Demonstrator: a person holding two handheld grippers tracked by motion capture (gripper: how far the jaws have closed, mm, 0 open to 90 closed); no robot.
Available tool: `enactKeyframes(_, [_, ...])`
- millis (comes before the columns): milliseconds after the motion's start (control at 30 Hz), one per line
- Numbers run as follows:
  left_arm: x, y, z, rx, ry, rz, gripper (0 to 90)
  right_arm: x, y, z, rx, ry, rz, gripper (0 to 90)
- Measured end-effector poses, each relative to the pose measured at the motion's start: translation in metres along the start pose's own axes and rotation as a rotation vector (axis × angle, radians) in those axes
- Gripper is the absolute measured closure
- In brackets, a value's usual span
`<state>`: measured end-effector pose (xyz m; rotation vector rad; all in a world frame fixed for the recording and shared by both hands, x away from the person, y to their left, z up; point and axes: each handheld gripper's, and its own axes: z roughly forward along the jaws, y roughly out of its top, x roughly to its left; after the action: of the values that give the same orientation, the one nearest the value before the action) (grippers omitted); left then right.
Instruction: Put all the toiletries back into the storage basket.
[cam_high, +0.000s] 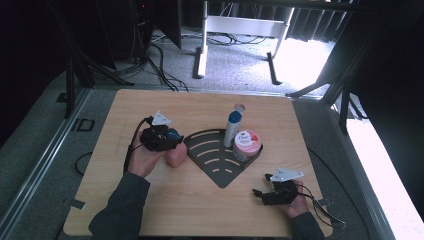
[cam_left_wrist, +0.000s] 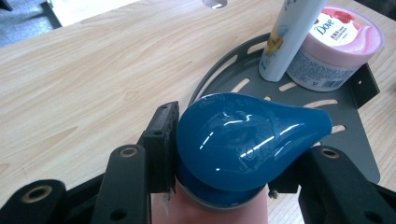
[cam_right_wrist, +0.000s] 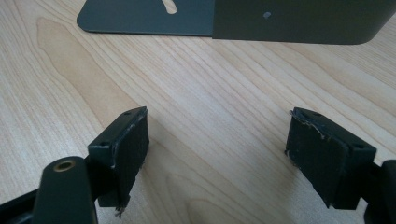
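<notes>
A pink bottle with a glossy blue teardrop cap stands upright just left of the dark grey corner rack. My left gripper is shut on it, its black pads pressing either side of the cap and neck; the pink body shows below the cap. On the rack stand a tall white bottle and a pink Dove jar. My right gripper rests low over the table at the front right, open, with bare wood between its pads.
The white bottle and Dove jar fill the rack's far right corner. The rack's wall lies just ahead of my right gripper. Cables trail from both grippers. Beyond the wooden table is a floor with cables and frame legs.
</notes>
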<state>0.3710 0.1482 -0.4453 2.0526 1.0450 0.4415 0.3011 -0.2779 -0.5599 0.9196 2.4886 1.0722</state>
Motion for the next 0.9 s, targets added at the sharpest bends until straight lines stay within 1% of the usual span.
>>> enactKeyframes(200, [0.0, 0.005, -0.004, 0.008, 0.008, 0.0, 52.6, 0.0, 0.0, 0.0, 0.0, 0.0, 0.001, 21.0])
enactKeyframes(300, [0.0, 0.007, -0.008, 0.01, 0.013, 0.007, 52.6, 0.0, 0.0, 0.0, 0.0, 0.001, 0.001, 21.0])
enactKeyframes(533, [-0.001, 0.015, -0.014, -0.007, 0.008, 0.007, 52.6, 0.0, 0.0, 0.0, 0.0, 0.0, 0.0, 21.0])
enactKeyframes(667, [-0.002, 0.02, -0.016, -0.008, 0.012, 0.016, 52.7, 0.0, 0.0, 0.0, 0.0, 0.0, 0.0, 21.0])
enactKeyframes(900, [-0.005, 0.025, -0.016, -0.014, 0.009, 0.02, 52.6, 0.0, 0.0, 0.0, 0.0, 0.0, -0.001, 21.0])
